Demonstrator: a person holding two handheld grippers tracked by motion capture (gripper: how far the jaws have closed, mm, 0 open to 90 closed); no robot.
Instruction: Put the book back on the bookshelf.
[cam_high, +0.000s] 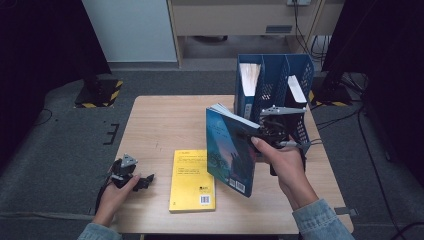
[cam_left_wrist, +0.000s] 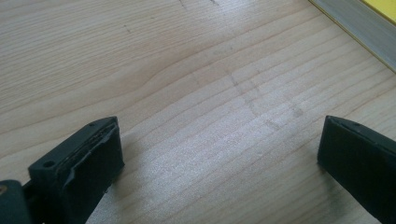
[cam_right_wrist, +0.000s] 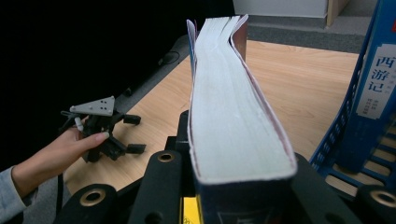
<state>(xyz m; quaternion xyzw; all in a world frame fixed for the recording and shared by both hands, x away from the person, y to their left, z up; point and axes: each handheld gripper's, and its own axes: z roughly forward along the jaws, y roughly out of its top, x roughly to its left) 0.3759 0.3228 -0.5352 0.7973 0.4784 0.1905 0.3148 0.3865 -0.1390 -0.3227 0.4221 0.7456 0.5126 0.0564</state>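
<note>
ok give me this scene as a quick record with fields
held item: dark blue book, upright, above the table
holder: right gripper, shut on the book's edge
left gripper: open, low on the table, nothing between its jaws
lying flat: yellow book, near the front edge
file rack: blue, at the table's far right, books standing in two slots
likely next: the held book goes towards the rack

blue book's (cam_right_wrist: 238, 121) lower part below the right gripper view's bottom edge, yellow book (cam_left_wrist: 380, 7) cropped
</note>
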